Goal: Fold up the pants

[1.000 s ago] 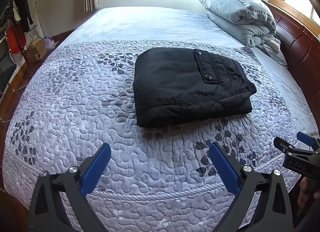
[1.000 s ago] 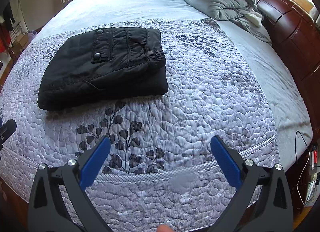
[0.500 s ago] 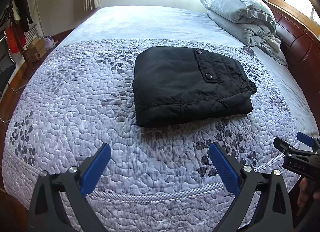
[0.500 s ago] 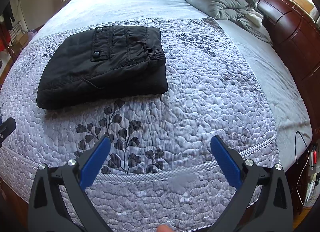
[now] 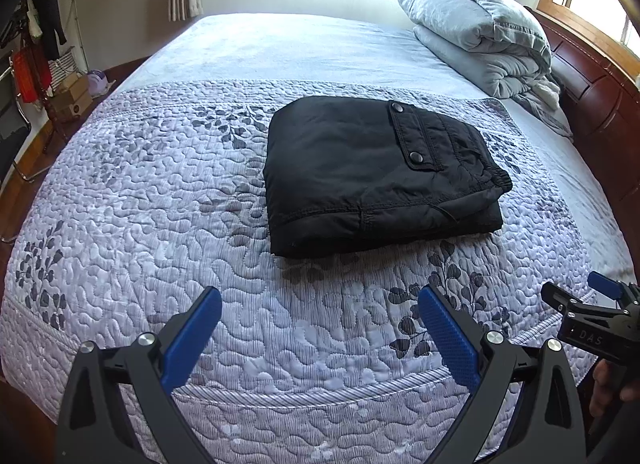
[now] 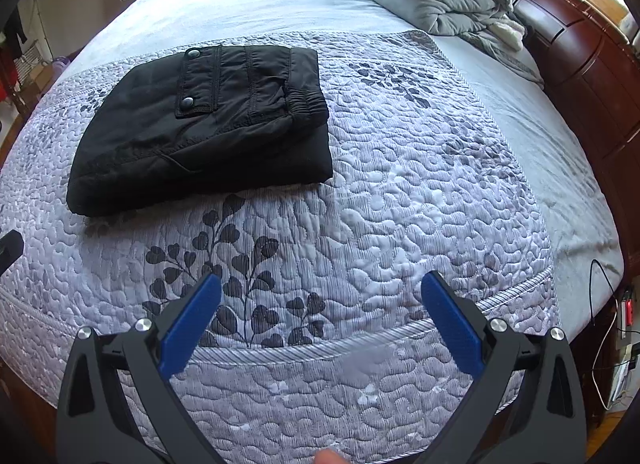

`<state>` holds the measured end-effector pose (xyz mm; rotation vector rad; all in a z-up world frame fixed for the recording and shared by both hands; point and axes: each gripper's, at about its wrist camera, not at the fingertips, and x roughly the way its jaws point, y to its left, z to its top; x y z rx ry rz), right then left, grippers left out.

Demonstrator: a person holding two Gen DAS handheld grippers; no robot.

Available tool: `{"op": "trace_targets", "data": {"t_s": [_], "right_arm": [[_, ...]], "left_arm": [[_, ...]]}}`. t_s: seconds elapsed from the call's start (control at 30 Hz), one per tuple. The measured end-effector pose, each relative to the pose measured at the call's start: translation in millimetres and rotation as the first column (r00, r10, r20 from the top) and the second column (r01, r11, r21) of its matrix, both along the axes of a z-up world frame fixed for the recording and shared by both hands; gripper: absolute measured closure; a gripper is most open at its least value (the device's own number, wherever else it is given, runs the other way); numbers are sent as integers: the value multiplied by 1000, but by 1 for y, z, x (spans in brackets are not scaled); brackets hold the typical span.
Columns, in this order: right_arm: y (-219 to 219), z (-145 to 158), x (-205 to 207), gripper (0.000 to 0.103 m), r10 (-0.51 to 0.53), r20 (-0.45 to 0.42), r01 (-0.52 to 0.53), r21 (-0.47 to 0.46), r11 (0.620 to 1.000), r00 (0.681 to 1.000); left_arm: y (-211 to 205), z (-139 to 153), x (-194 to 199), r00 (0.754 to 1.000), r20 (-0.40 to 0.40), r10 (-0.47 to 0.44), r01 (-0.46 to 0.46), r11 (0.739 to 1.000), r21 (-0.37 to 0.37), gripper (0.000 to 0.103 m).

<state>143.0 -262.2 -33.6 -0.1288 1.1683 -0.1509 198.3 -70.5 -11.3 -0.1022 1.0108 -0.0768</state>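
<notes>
Black pants [image 5: 376, 172] lie folded into a compact rectangle on the quilted bedspread [image 5: 160, 204], a snap-button pocket flap facing up. In the right wrist view the same pants [image 6: 204, 128] sit at the upper left. My left gripper [image 5: 320, 320] hovers open over the bedspread, well in front of the pants, with nothing between its blue pads. My right gripper [image 6: 320, 312] is also open and holds nothing, over the quilt's near edge and to the right of the pants. The right gripper's tip [image 5: 592, 304] shows at the right edge of the left wrist view.
A folded grey duvet and pillow [image 5: 480, 36] rest at the head of the bed beside a dark wooden headboard [image 6: 580, 44]. Clothes rack and boxes [image 5: 48, 76] stand on the floor to the left. Cables [image 6: 604, 304] hang off the bed's right side.
Both grippers have stayed open and almost still. The right wrist view has drifted slightly, so the pants sit a little higher and further left in it.
</notes>
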Motion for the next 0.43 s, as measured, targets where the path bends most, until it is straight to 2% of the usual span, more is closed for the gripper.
{"op": "trace_targets", "data": {"t_s": [0.43], "right_arm": [[-3,2,0,3,-7,4,7,6,1000,1000]], "left_arm": [[-1,5,2,1000,6,-4,4,1000,9,4]]}}
